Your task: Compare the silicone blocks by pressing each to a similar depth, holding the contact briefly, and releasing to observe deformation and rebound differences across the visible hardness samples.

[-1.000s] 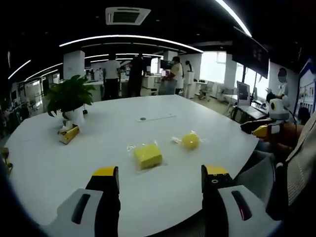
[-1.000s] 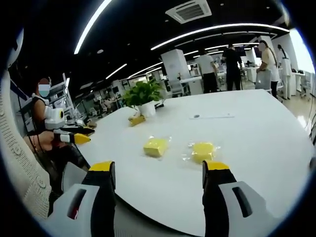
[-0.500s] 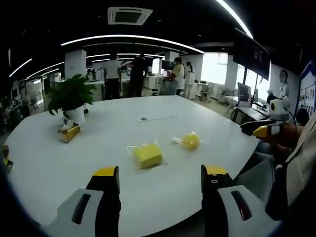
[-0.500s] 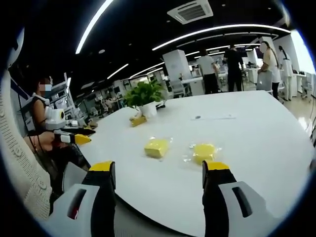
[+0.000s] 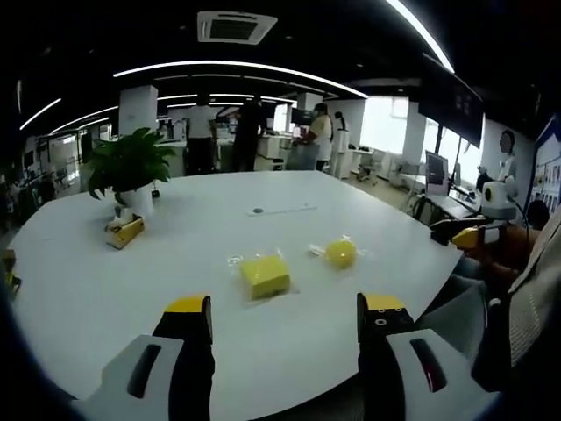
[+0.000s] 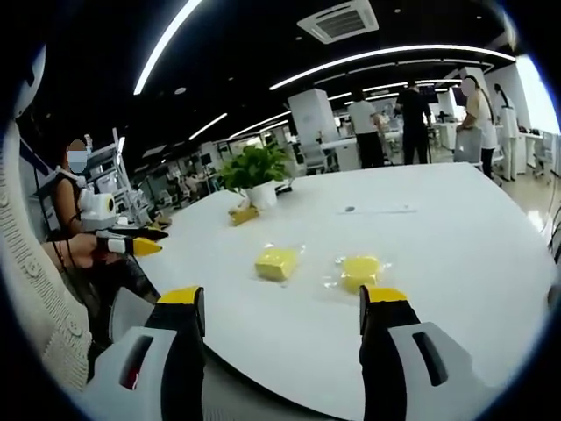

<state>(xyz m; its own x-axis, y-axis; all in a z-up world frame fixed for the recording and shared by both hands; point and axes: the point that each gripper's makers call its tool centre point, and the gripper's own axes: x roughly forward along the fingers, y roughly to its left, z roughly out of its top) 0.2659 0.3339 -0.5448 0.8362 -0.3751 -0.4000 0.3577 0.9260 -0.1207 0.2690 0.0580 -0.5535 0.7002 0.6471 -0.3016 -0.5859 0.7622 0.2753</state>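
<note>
Both tongs, left [image 5: 285, 307] and right [image 6: 285, 298], gape wide and empty; two yellow silicone blocks [image 5: 265, 274] [image 5: 340, 253] lie ahead on the white surface [image 5: 175, 237], well apart from them.

A large open-plan office was seen under a dark ceiling [image 5: 105, 26]. Long curved light strips [image 5: 237, 68] were mounted overhead, and a square air-conditioning vent [image 5: 231, 26] was set into the ceiling. A wide white table [image 5: 79, 289] with rounded edges was spread across the foreground. A potted green plant [image 5: 128, 167] was placed near its far side. White columns [image 6: 314, 114] and desks were seen beyond, where several people [image 6: 414, 110] were standing. Bright windows [image 5: 384, 121] were set in the far wall.
</note>
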